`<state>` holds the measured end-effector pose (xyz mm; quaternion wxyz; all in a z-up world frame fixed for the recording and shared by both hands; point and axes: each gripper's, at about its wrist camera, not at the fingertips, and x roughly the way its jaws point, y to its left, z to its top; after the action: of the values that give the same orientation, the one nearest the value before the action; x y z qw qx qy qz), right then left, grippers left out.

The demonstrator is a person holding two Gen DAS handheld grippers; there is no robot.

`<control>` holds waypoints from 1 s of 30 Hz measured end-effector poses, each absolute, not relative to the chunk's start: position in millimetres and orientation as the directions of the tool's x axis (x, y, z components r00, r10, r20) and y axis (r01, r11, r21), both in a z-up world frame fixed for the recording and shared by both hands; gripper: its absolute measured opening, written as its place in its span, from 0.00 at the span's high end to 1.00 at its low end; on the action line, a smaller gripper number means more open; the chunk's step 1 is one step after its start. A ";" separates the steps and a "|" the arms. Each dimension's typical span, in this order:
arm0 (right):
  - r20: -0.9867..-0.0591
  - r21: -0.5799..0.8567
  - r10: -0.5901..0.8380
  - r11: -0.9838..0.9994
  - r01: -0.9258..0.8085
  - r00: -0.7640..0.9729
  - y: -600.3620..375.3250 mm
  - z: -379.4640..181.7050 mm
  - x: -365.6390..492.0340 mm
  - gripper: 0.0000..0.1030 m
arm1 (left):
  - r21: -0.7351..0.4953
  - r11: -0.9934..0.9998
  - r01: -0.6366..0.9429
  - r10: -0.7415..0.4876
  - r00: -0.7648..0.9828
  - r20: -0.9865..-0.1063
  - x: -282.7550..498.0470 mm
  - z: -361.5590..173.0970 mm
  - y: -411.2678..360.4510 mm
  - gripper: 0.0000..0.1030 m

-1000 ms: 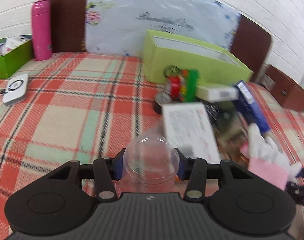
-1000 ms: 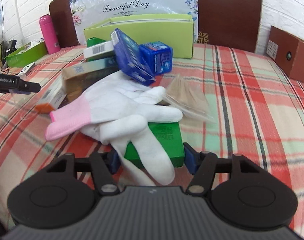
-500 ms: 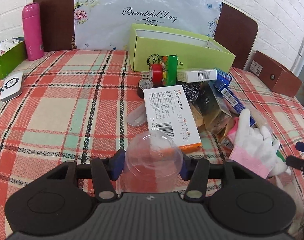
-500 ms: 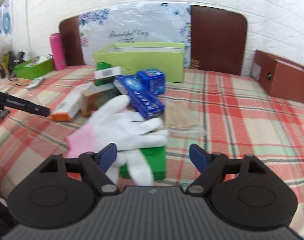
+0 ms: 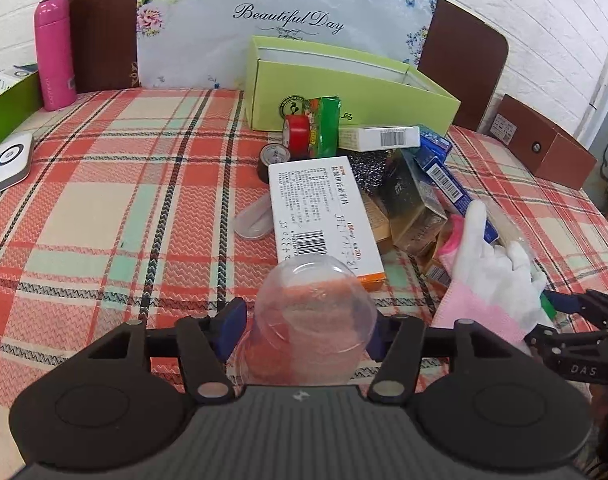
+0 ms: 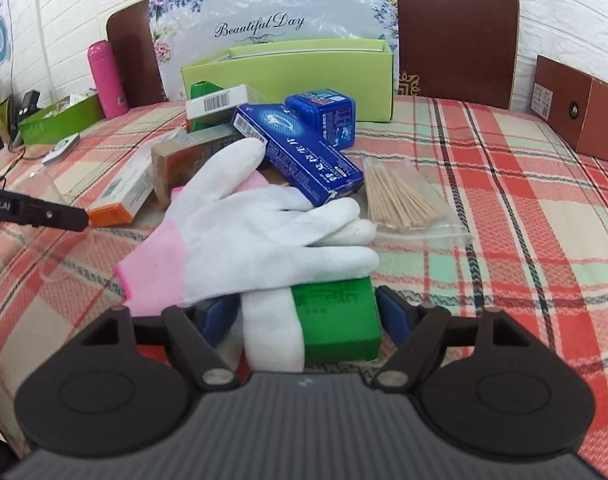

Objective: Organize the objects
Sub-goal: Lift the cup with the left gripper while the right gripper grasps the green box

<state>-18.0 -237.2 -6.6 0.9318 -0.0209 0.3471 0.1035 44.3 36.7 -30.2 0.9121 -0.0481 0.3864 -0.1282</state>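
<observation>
Clear plastic cup [image 5: 314,312] lying sideways, white glove [image 6: 260,236] draped over green box [image 6: 336,322]

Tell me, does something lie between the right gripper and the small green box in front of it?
Yes. A white fabric glove with a pink cuff lies over the small green cardboard box, one finger hanging down its left front, between the right gripper fingers.

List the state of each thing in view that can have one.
left gripper: shut on the clear plastic cup
right gripper: fingers either side of the green box, contact unclear
white glove: limp, draped over the green box
lime box: open, no lid
pink bottle: upright, capped
toothpick bag: lying flat
</observation>
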 end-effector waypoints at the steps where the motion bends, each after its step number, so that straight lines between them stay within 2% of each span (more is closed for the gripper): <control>1: -0.655 -0.003 0.145 0.981 -0.194 0.742 -242.3 -7.2 -21.0 0.19 | -0.192 0.963 0.191 -0.270 0.665 -0.696 45.2 -31.2 38.3 0.41; 3: -0.659 -0.032 0.071 0.992 -0.122 0.749 -260.3 -7.5 -26.7 0.19 | -0.204 0.961 0.186 -0.275 0.660 -0.699 46.2 -33.2 40.7 0.41; 6: -0.661 -0.007 0.039 0.998 -0.058 0.749 -286.3 0.5 -37.8 0.20 | -0.206 0.958 0.198 -0.286 0.649 -0.705 47.9 -34.7 38.0 0.41; 14: -0.610 -0.229 0.079 0.935 -0.271 0.789 -260.5 -4.3 -31.6 0.19 | -0.203 0.939 0.278 -0.339 0.647 -0.683 44.1 -27.6 20.3 0.41; 18: -0.623 -0.102 0.154 0.956 -0.275 0.767 -270.5 -9.6 -13.6 0.20 | -0.210 0.946 0.246 -0.321 0.638 -0.700 45.6 -33.8 24.0 0.41; 20: -0.638 -0.014 0.179 0.970 -0.244 0.749 -281.6 -8.8 -15.0 0.33 | -0.226 0.943 0.246 -0.333 0.632 -0.700 46.1 -36.1 26.3 0.43; 21: -0.638 0.004 0.174 0.975 -0.223 0.750 -286.8 -8.1 -18.4 0.34 | -0.234 0.941 0.246 -0.338 0.631 -0.698 46.4 -36.4 27.1 0.44; 26: -0.644 0.014 0.105 0.992 -0.126 0.758 -304.7 1.2 -36.3 0.37 | -0.227 0.932 0.282 -0.360 0.650 -0.669 48.4 -24.1 27.0 0.46; 30: -0.597 0.005 0.080 0.995 -0.096 0.798 -312.9 25.2 -37.2 0.37 | -0.189 0.929 0.317 -0.364 0.704 -0.610 51.3 2.9 30.2 0.46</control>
<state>-37.2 -312.9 25.2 0.9481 -0.0128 0.3142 0.0466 51.3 30.2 2.9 0.9223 -0.0348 0.3378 -0.1845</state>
